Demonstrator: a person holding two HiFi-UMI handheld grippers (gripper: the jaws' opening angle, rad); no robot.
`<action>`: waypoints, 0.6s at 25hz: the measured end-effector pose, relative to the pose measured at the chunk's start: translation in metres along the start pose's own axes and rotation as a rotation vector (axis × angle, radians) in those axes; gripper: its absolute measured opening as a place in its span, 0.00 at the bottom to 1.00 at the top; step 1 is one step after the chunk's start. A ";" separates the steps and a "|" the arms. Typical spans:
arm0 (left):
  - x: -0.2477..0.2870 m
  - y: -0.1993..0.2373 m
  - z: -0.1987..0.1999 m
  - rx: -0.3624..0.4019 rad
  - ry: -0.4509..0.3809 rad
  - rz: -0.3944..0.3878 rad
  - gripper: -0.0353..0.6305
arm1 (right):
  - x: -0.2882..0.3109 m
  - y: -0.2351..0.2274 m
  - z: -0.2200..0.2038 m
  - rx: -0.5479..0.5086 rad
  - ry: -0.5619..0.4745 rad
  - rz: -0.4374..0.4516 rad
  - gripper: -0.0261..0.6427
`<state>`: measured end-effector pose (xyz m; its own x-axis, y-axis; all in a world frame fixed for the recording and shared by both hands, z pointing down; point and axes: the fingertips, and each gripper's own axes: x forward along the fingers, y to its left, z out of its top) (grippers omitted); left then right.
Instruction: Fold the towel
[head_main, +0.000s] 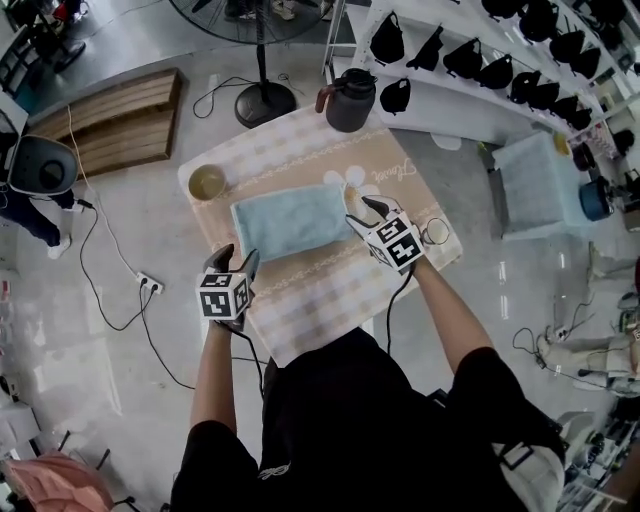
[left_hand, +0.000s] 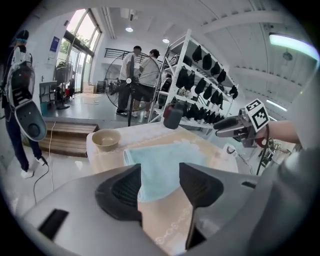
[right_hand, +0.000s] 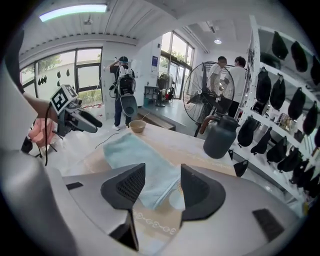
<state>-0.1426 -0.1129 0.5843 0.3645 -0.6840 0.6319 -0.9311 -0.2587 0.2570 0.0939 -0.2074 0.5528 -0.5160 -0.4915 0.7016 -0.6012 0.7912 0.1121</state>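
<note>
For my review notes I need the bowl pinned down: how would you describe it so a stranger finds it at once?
Find the beige checked tablecloth, with the light blue towel in its middle. The bowl sits on it just past the towel's far left corner. It is small, round, tan and open, unlike the tall dark jug at the far edge.
</note>
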 end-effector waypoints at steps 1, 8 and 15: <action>-0.002 -0.009 -0.004 0.013 0.001 -0.016 0.38 | -0.005 0.003 0.000 -0.001 0.000 -0.005 0.34; 0.004 -0.058 -0.020 0.030 0.008 -0.066 0.38 | -0.025 0.006 -0.006 -0.056 0.009 0.023 0.34; 0.048 -0.092 -0.023 0.038 0.040 -0.028 0.38 | 0.003 -0.024 -0.006 -0.147 -0.009 0.169 0.34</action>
<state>-0.0389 -0.1064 0.6074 0.3901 -0.6483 0.6538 -0.9200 -0.3037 0.2477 0.1104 -0.2258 0.5570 -0.6076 -0.3503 0.7128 -0.4112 0.9066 0.0951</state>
